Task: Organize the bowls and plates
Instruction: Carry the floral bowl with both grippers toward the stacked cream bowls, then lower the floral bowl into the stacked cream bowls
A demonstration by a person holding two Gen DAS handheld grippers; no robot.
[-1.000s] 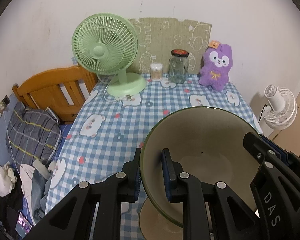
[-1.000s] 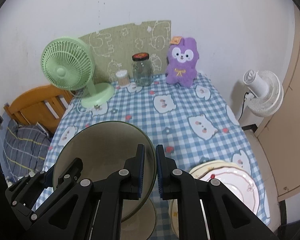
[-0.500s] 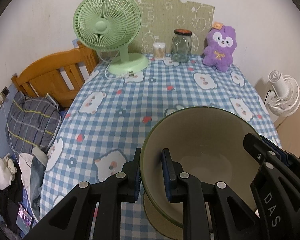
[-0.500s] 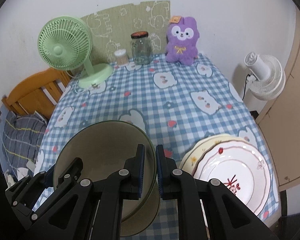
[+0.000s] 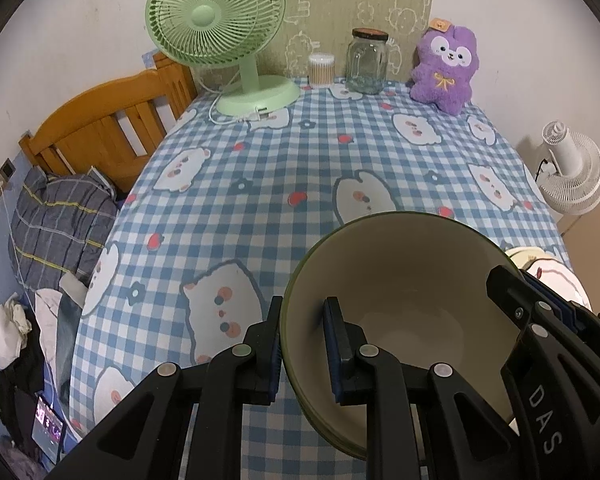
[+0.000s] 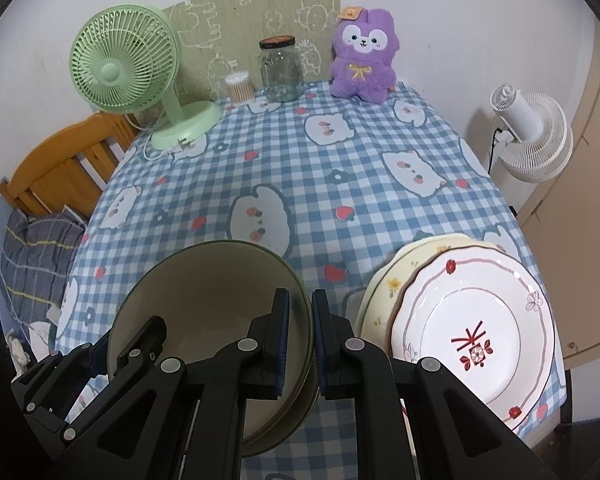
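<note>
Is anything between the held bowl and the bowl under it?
Nothing visible. The bowl, gripped on opposite rims by the left gripper and right gripper, sits right above the lower bowl, with no object between.

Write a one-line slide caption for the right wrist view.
Right gripper clamps the green-rimmed bowl by its rim above a checked tablecloth, beside stacked plates.
</note>
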